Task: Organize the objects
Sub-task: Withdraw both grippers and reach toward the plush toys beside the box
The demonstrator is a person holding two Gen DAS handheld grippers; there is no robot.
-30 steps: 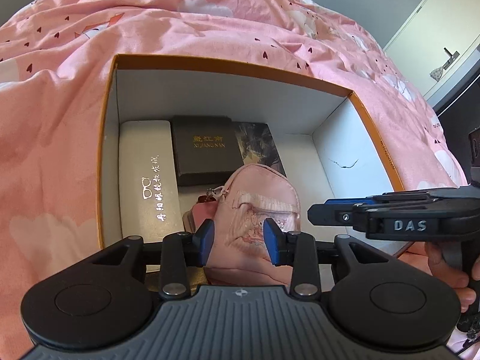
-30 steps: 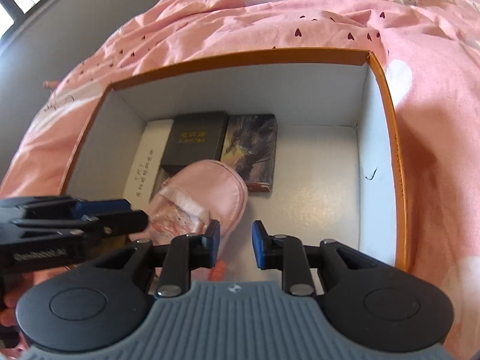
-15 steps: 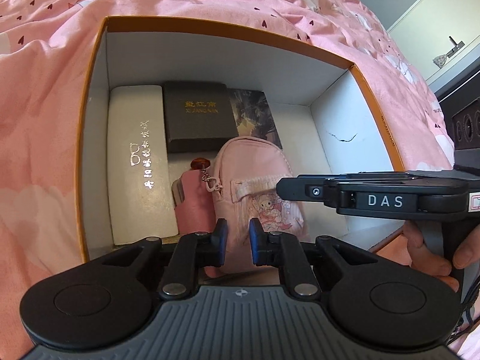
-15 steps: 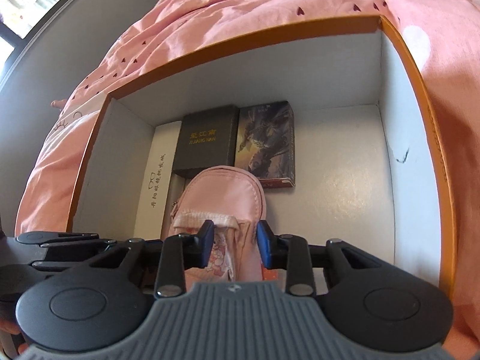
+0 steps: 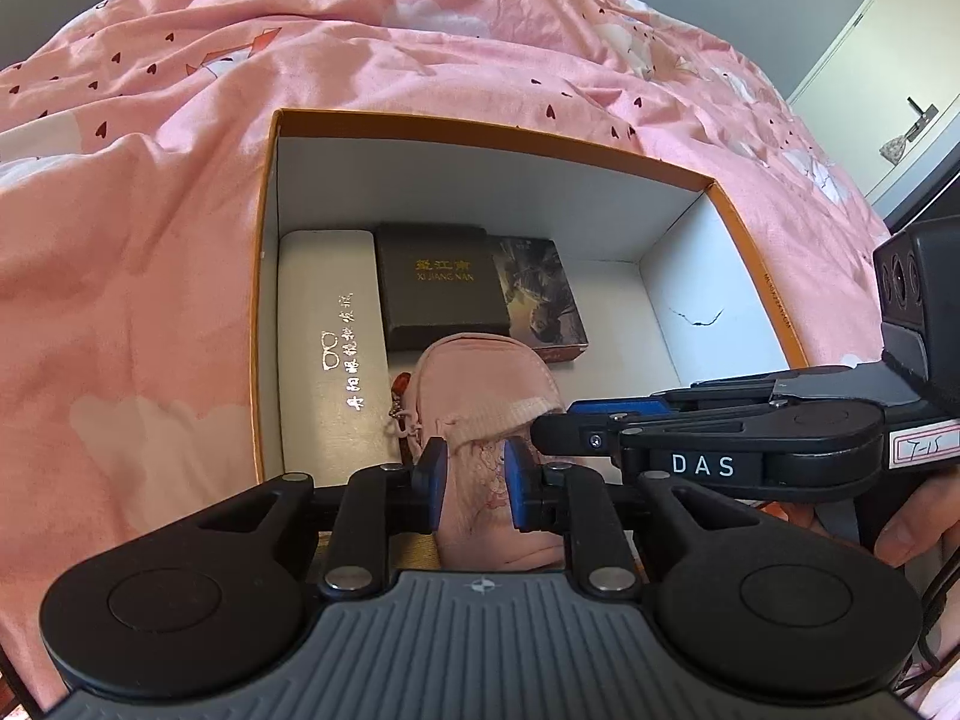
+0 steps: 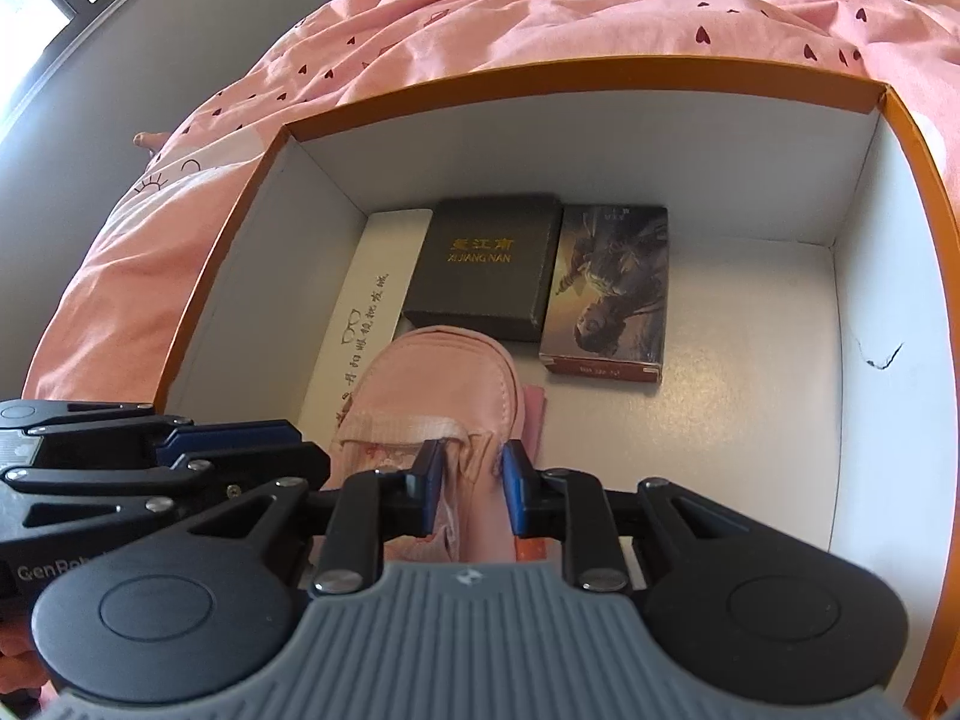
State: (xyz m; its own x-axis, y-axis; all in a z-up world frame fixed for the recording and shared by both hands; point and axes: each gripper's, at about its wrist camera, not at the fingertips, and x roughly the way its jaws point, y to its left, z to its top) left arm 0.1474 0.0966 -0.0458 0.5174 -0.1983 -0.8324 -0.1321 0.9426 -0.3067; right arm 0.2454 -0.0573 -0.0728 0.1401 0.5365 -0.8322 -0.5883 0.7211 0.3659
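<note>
Pink bedding (image 5: 180, 240) is cushioning an orange-rimmed box (image 5: 480, 132) that you are filling row by row: a white case (image 5: 327, 336), a dark box (image 5: 438, 288) and a card pack (image 5: 540, 300) are lying flat along its left side. You are holding the pink pouch (image 5: 480, 384) at the box's near edge, with your left gripper (image 5: 471, 480) and right gripper (image 6: 468, 483) both clamped on its lower fabric; the left has just been loosening slightly and the right tightening, probably to steady the soft shape.
</note>
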